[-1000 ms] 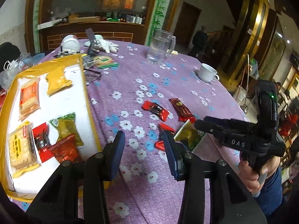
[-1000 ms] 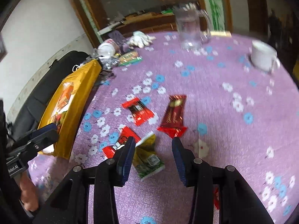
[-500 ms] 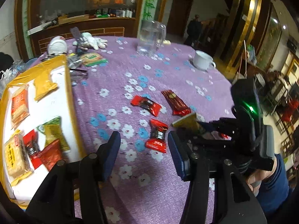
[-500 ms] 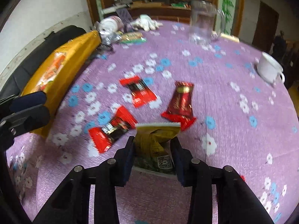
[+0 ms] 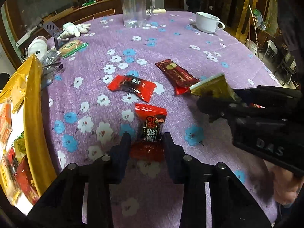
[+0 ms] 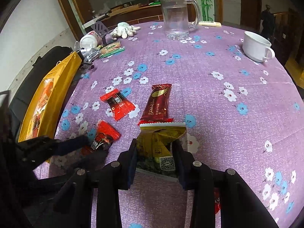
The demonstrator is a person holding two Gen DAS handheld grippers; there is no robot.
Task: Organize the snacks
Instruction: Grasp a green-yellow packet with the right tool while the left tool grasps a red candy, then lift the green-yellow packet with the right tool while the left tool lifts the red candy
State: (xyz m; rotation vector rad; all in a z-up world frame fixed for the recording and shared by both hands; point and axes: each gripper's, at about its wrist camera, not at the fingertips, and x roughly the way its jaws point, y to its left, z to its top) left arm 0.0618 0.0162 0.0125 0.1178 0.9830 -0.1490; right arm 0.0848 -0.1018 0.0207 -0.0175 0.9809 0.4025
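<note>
My left gripper straddles a red candy packet lying on the purple flowered tablecloth; its fingers stand on both sides of the packet's near end, and the frames do not show whether they pinch it. My right gripper is shut on a gold-green snack packet and holds it above the table; this packet also shows in the left wrist view. A second red candy and a dark red bar lie further out. The yellow tray with several snacks is at the left.
A glass mug and a white cup stand at the far side. White gloves, a green cracker packet, a white jar and foil wrappers sit far left. Another red wrapper lies under my right gripper.
My left gripper has moved forward and down around the near red candy. My right gripper has closed on the gold-green packet and lifted it off the cloth.
</note>
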